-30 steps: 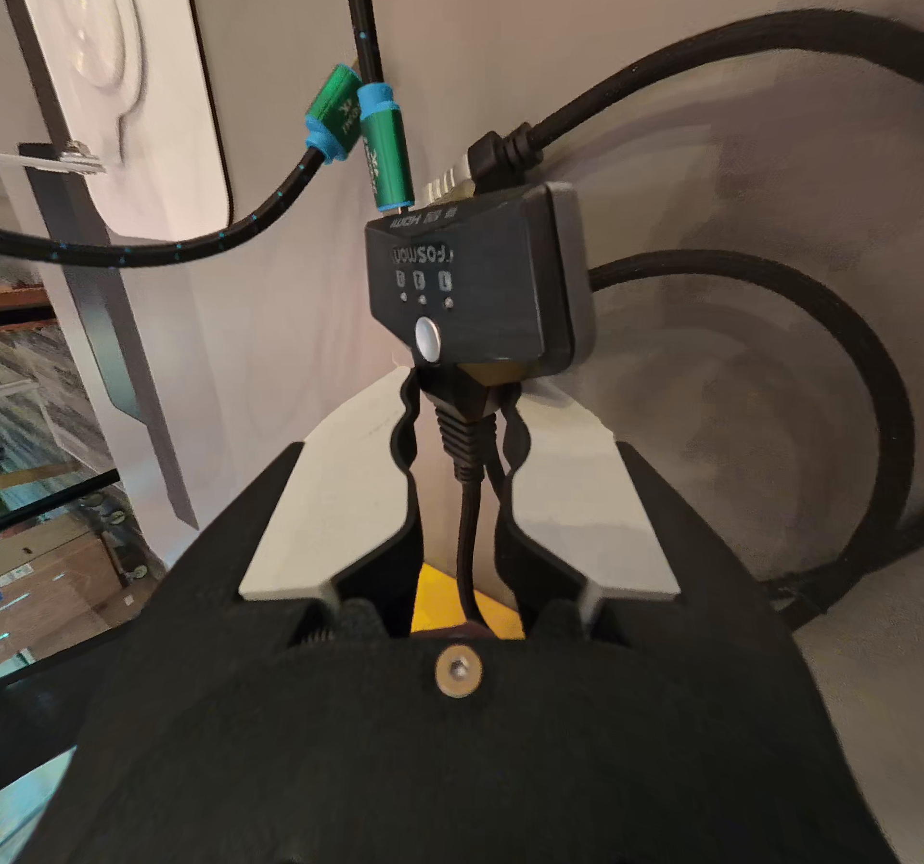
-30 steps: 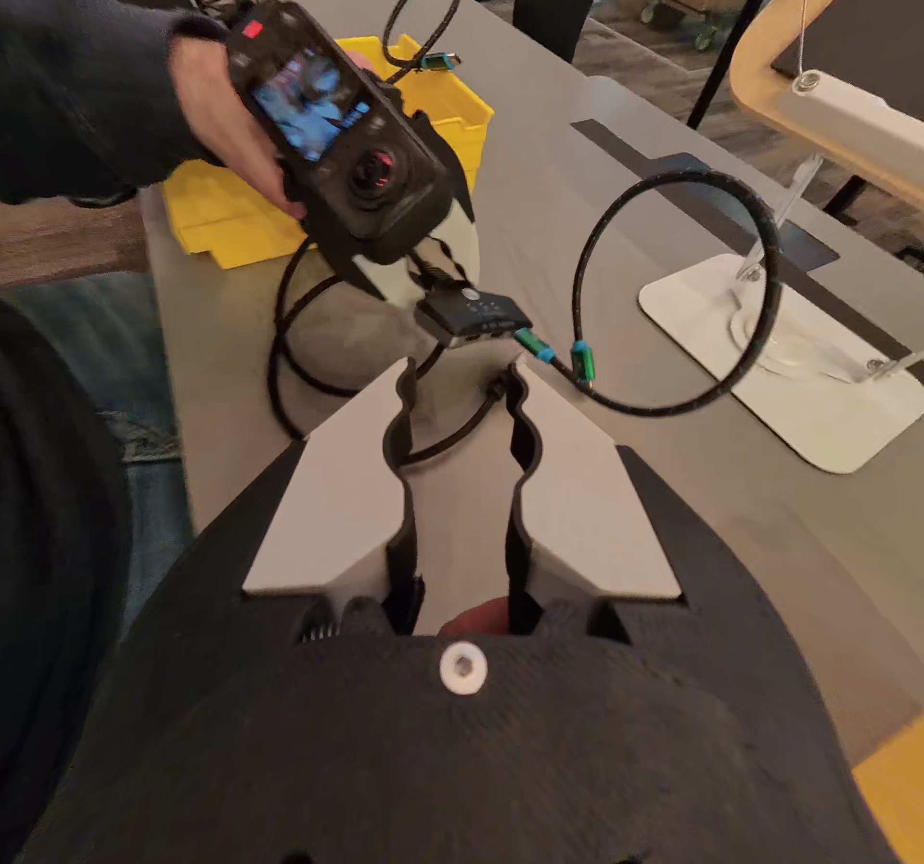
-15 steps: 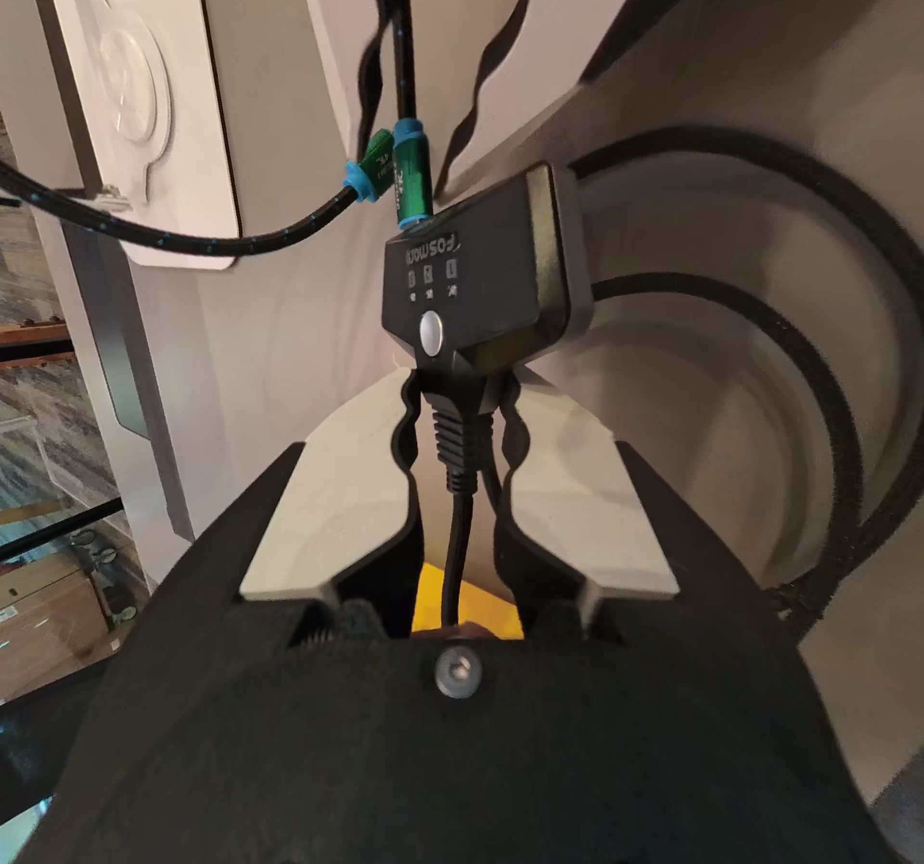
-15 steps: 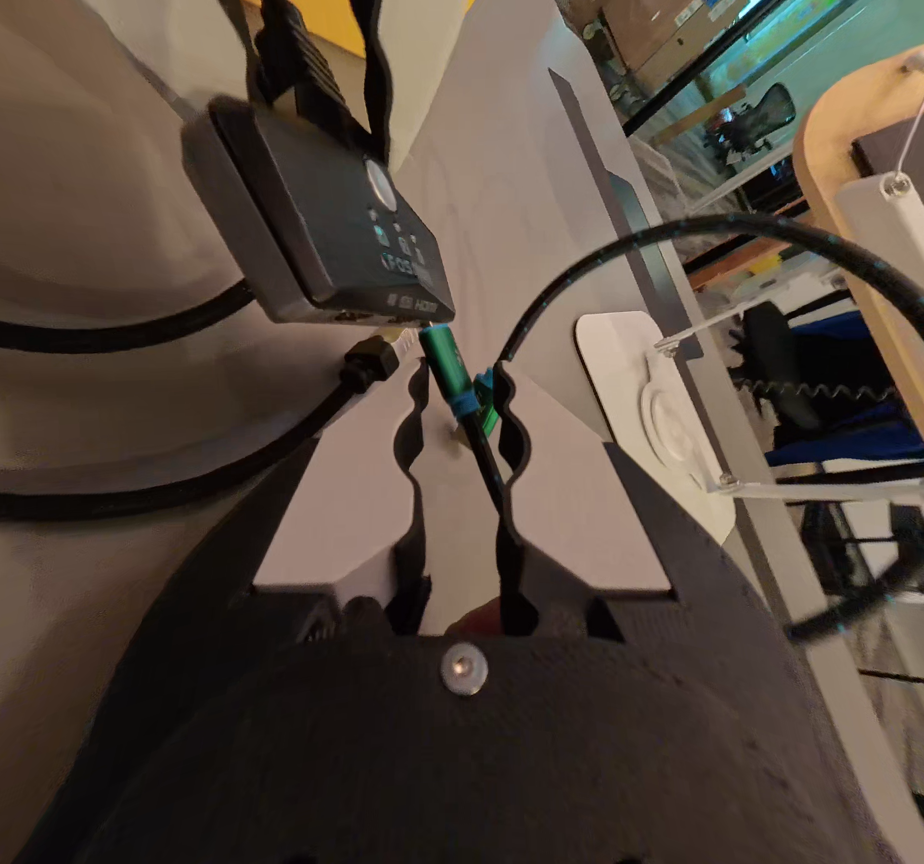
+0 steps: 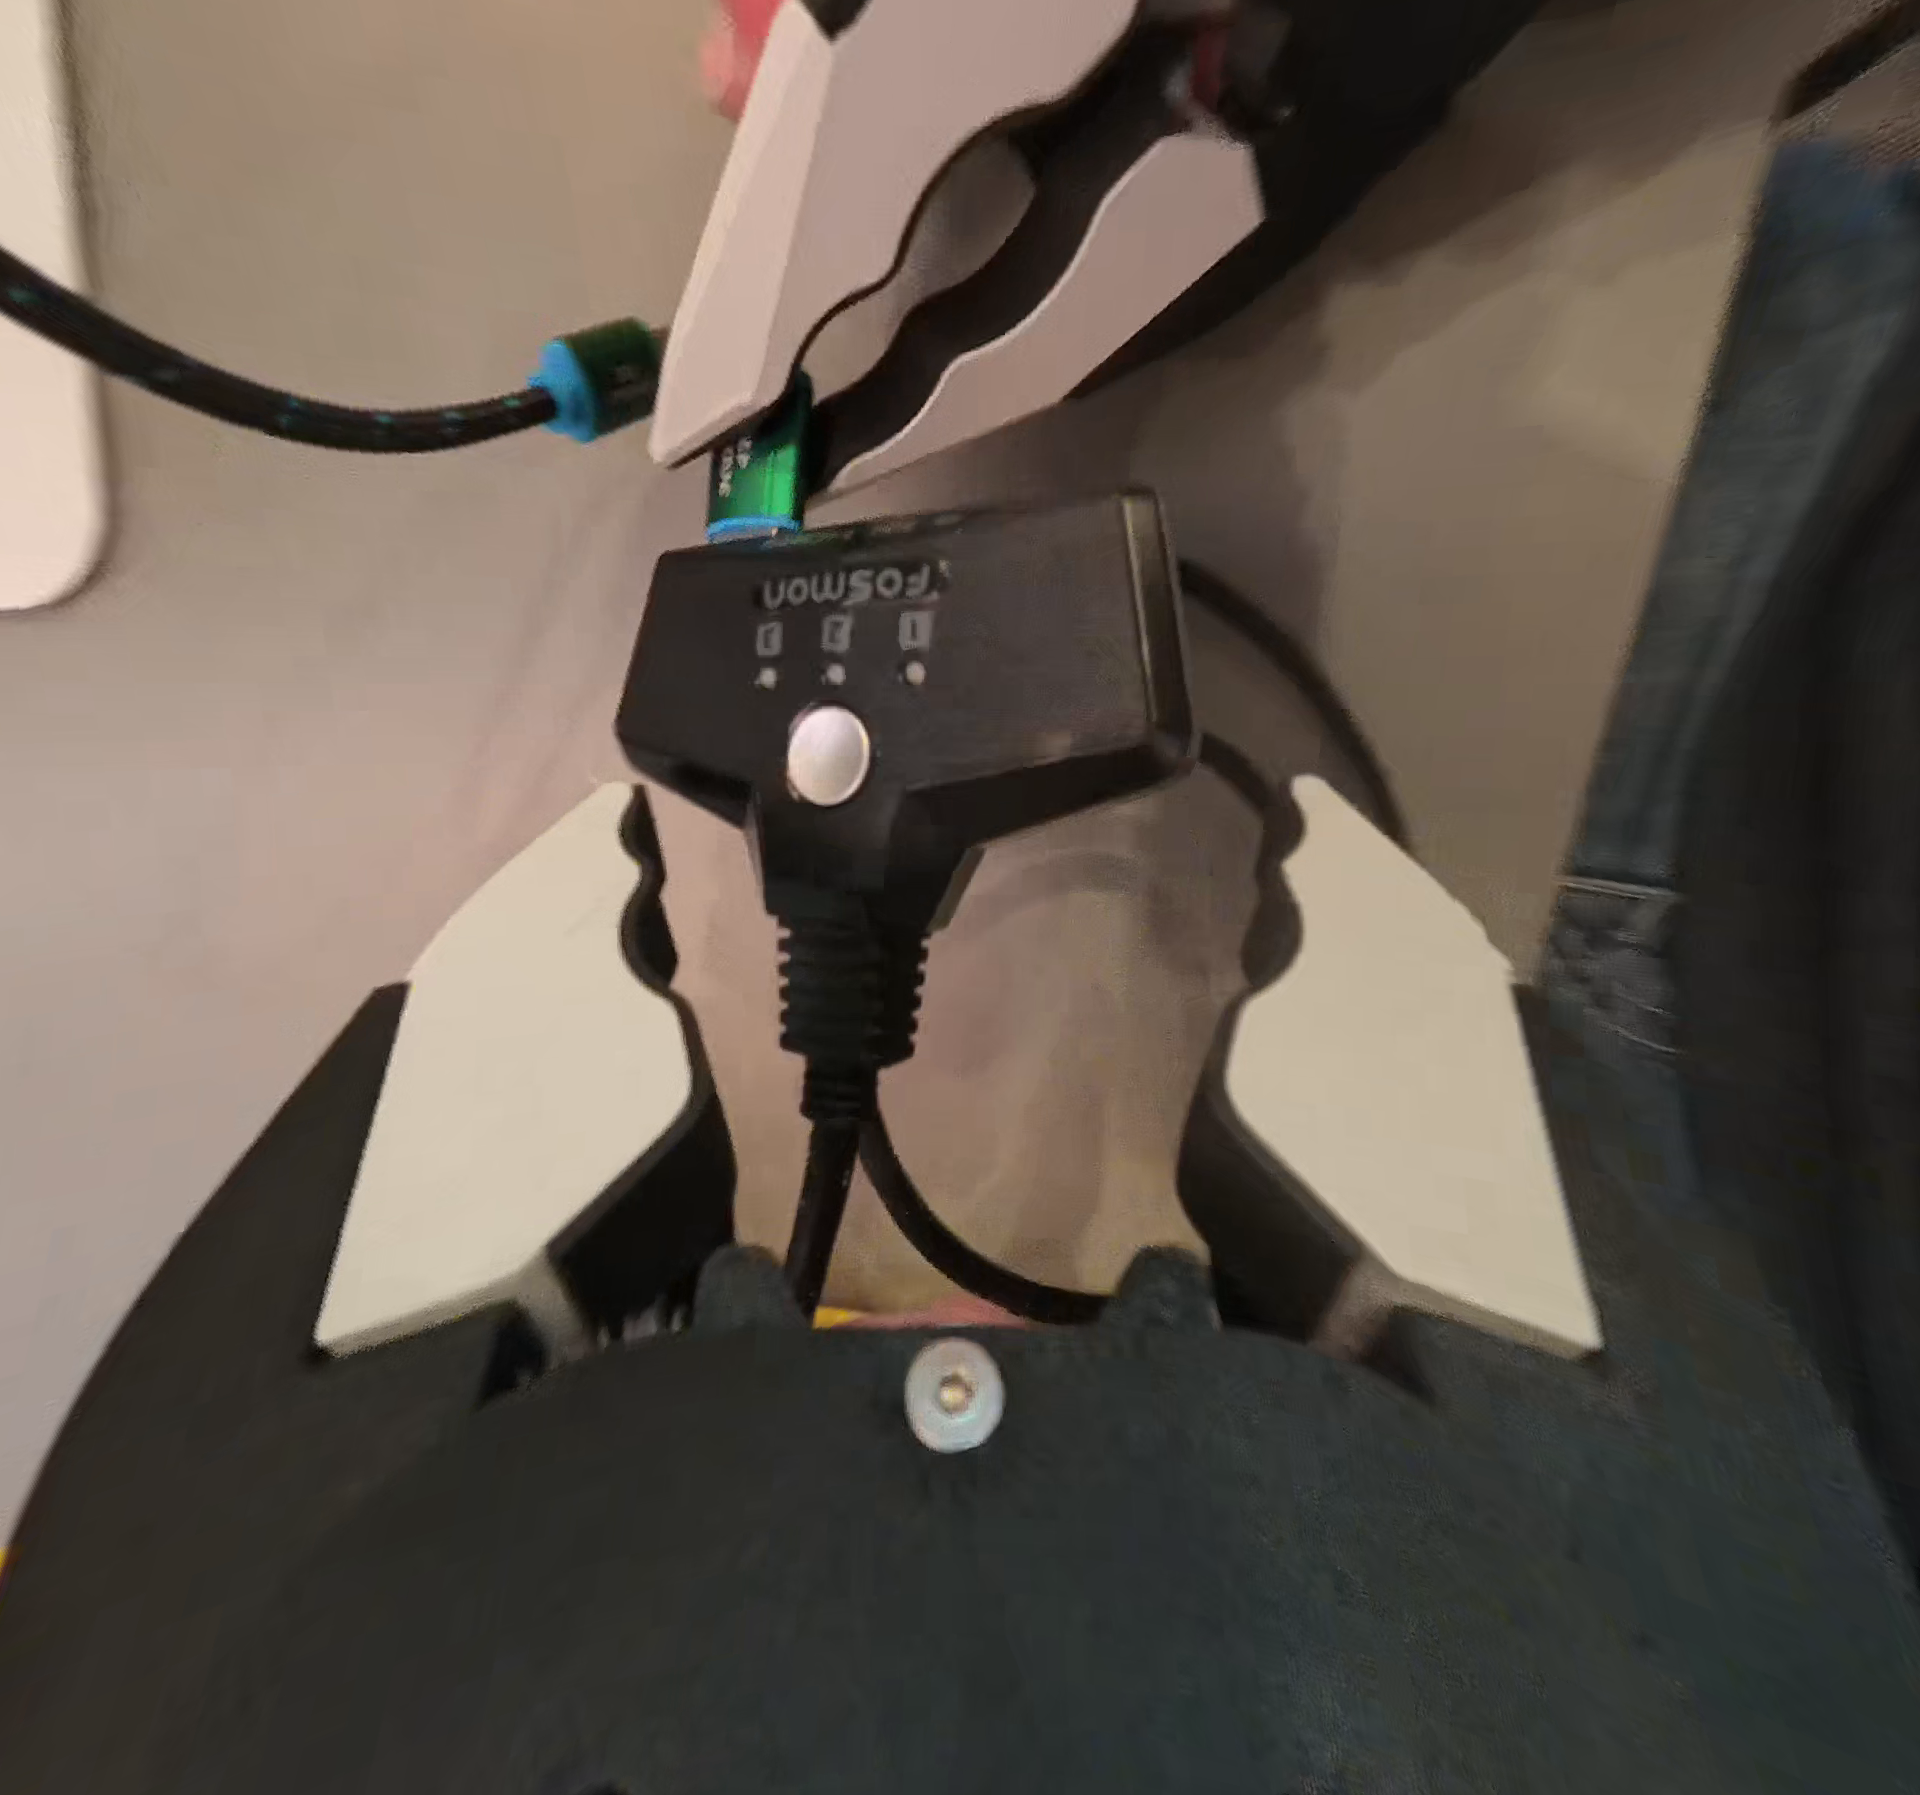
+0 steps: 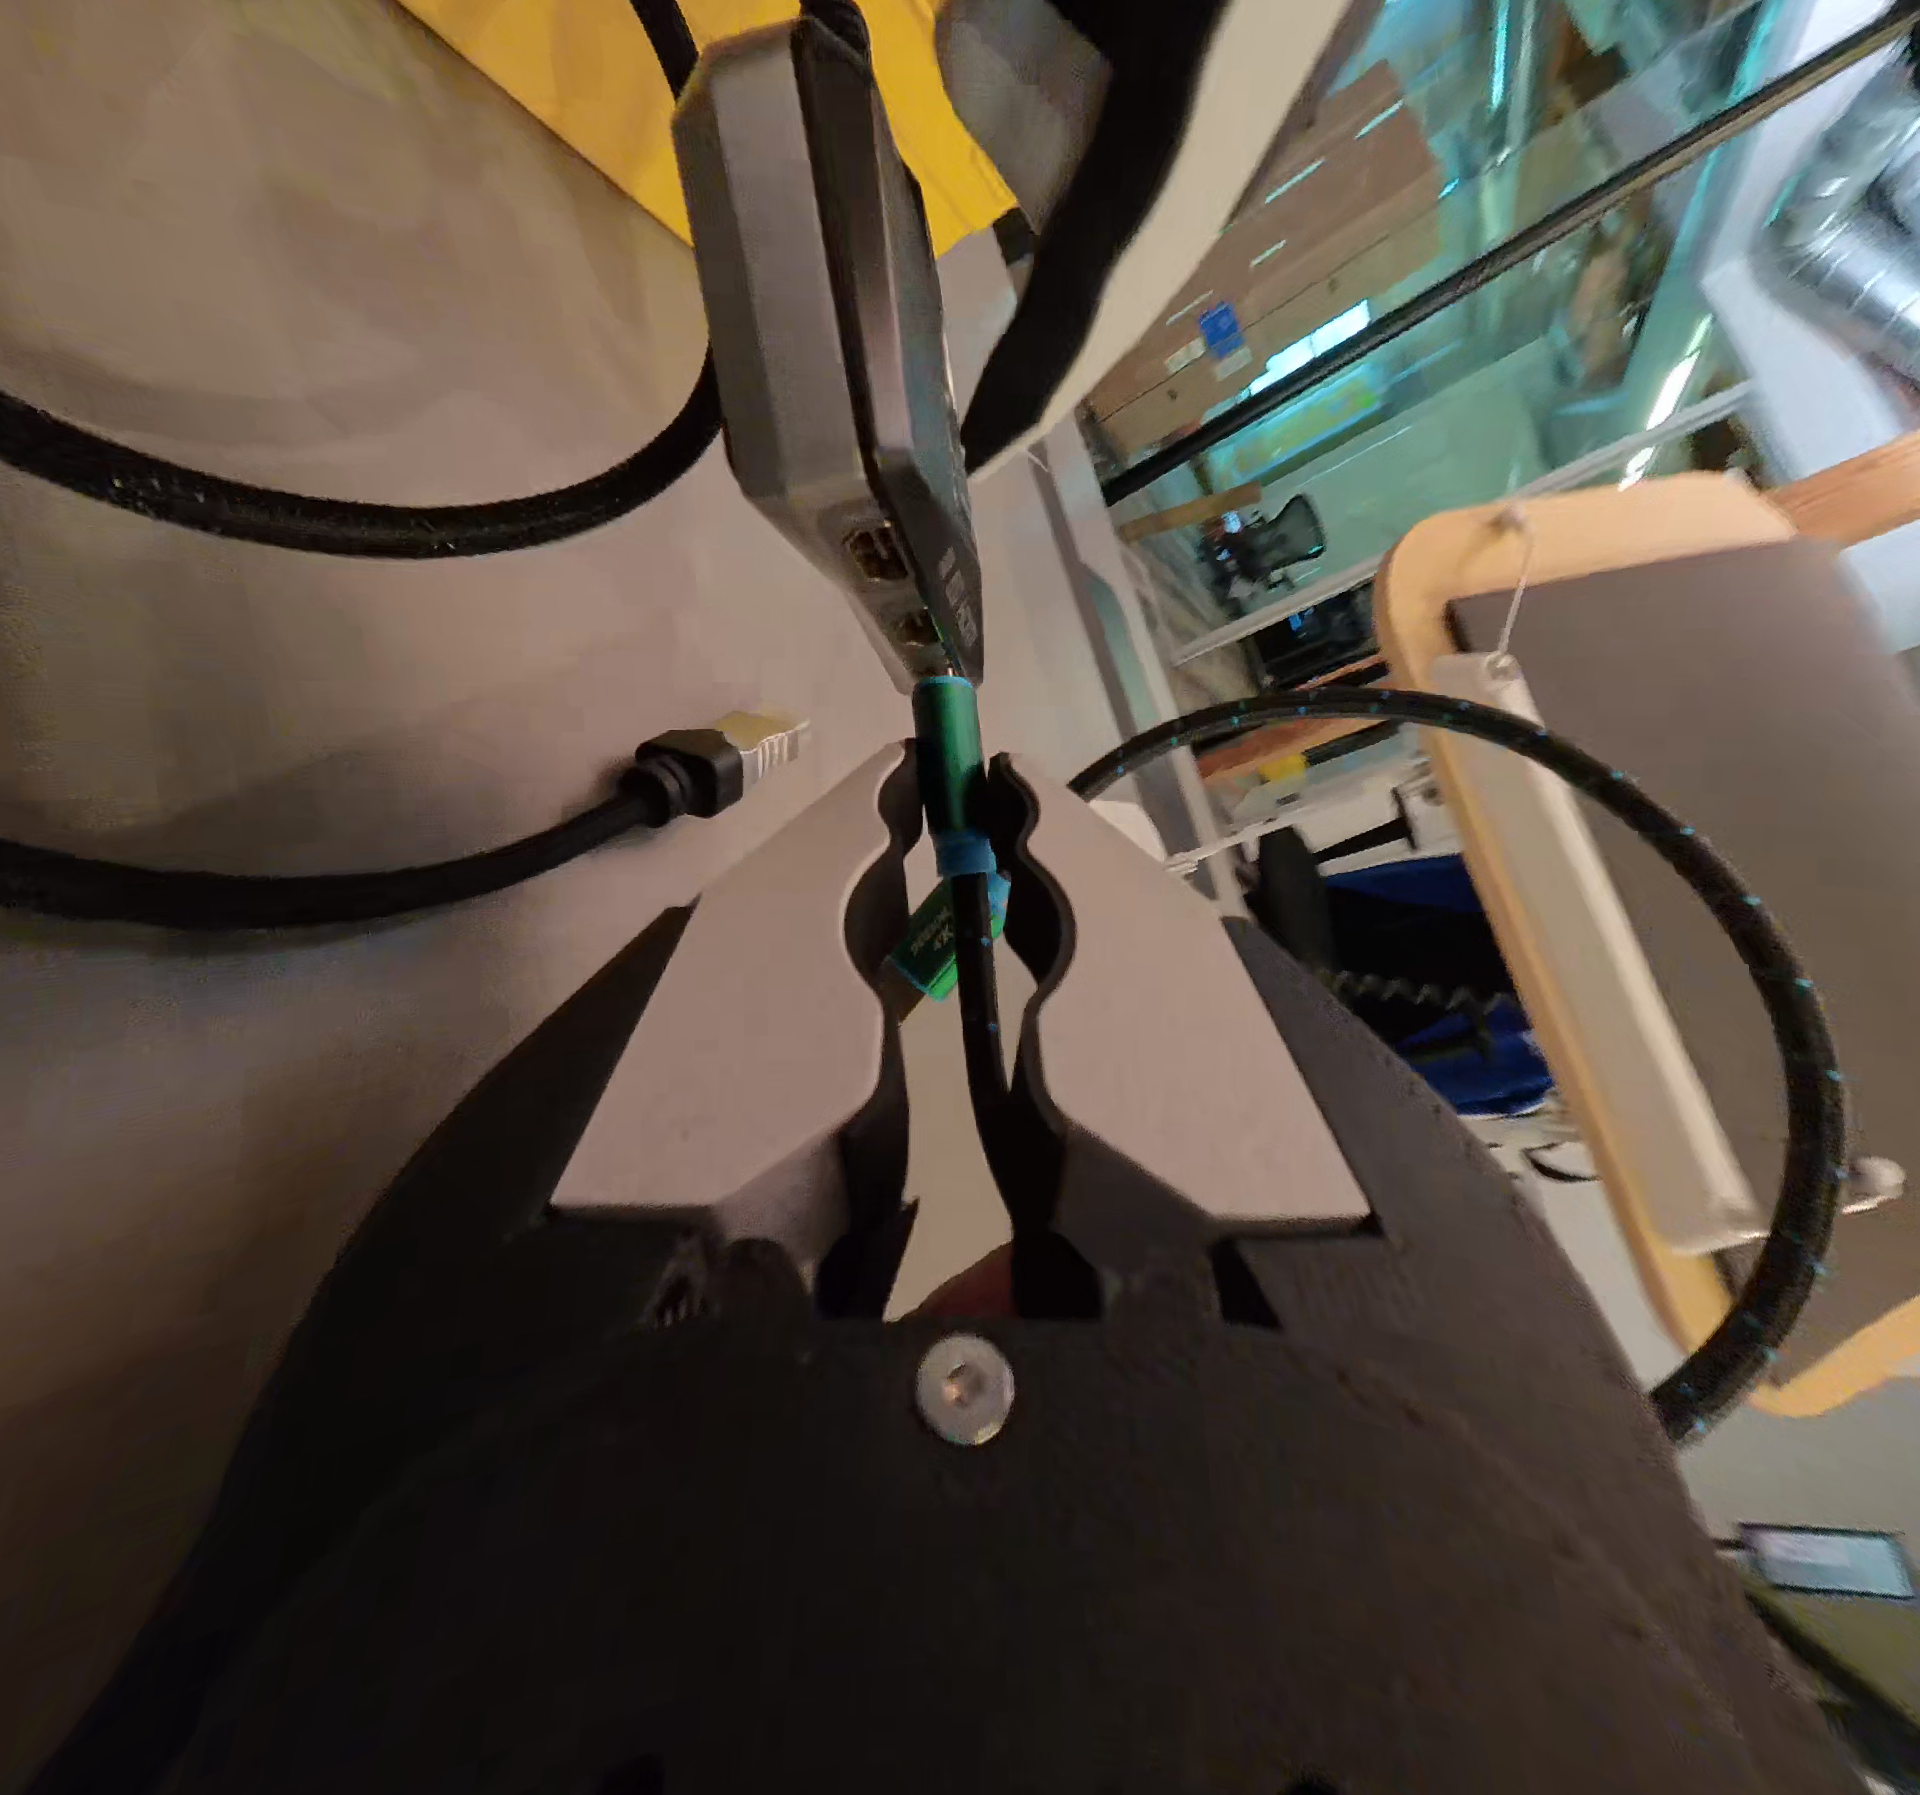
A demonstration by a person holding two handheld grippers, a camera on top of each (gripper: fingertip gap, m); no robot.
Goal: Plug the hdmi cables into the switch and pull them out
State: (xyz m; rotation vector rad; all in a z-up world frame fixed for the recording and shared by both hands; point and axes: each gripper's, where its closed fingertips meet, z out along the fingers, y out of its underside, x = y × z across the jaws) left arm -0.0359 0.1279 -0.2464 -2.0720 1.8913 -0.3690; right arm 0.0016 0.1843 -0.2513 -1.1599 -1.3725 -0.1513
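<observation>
The HDMI switch (image 5: 904, 665) hangs in the air with a green HDMI plug (image 6: 948, 758) seated in its end port, the plug's long axis in line with the right gripper (image 6: 954, 789), whose jaws are closed on it — a straight pull back looks natural. The left gripper (image 5: 961, 841) is spread wide around the switch's pigtail, gripping nothing. The black HDMI plug (image 6: 727, 758) lies loose on the table (image 6: 312, 291); how deep the green plug sits is hidden — blur too.

Two free ports (image 6: 881, 592) beside green plug (image 6: 948, 758)
</observation>
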